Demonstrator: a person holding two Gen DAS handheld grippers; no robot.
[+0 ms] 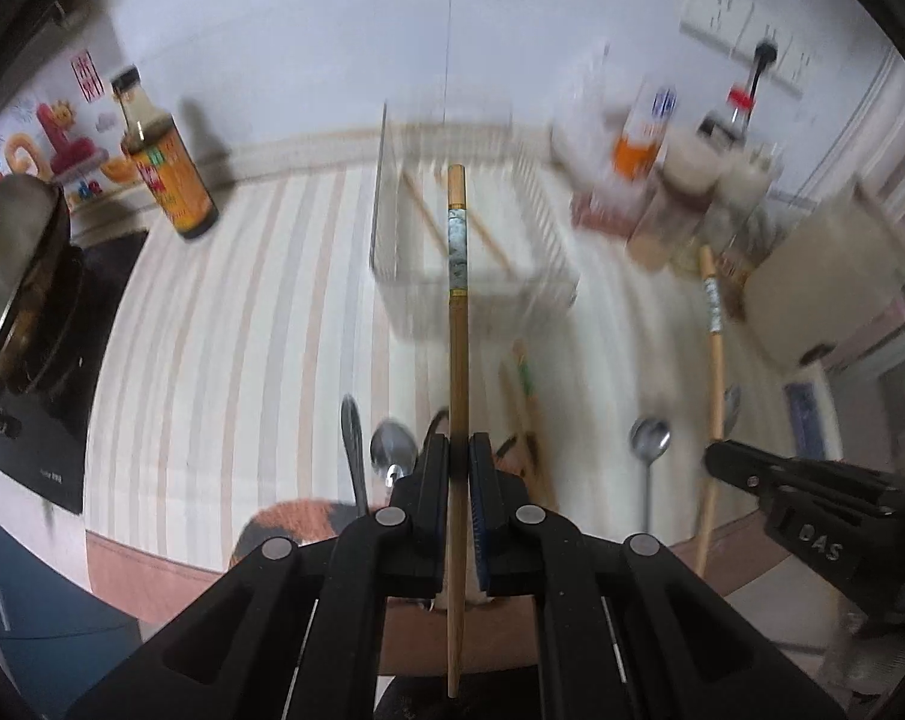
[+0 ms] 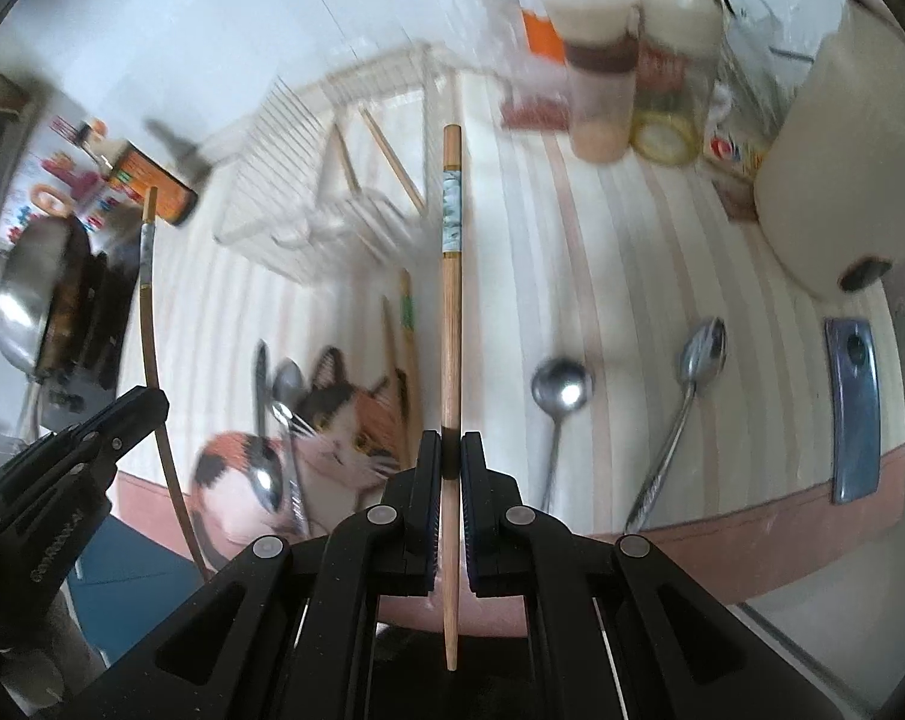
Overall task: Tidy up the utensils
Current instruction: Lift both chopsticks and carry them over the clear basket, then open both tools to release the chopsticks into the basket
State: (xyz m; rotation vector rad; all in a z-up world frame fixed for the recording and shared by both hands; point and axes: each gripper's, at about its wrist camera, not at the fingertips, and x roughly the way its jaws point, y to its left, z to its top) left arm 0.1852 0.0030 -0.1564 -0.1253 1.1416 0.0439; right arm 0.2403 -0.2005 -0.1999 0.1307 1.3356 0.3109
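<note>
My left gripper [image 1: 458,450] is shut on a wooden chopstick [image 1: 457,300] with a patterned band, held above the striped table. My right gripper [image 2: 450,450] is shut on a matching chopstick [image 2: 450,300]. Each gripper shows in the other's view: the right one [image 1: 716,456] and its chopstick [image 1: 713,360], the left one [image 2: 152,402] and its chopstick [image 2: 147,300]. A white wire rack [image 1: 470,252] holding two chopsticks stands ahead; it also shows in the right wrist view [image 2: 308,180]. Spoons [image 2: 557,396] [image 2: 701,354] [image 1: 392,450] and green-banded chopsticks [image 2: 405,330] lie on the table.
A sauce bottle [image 1: 164,162] and a steel pot [image 1: 14,258] on a black cooktop are at the left. Jars [image 2: 599,60] and a white appliance [image 2: 842,180] stand at the back right. A phone [image 2: 851,408] lies at the right edge. A cat-shaped mat [image 2: 332,438] lies near the front.
</note>
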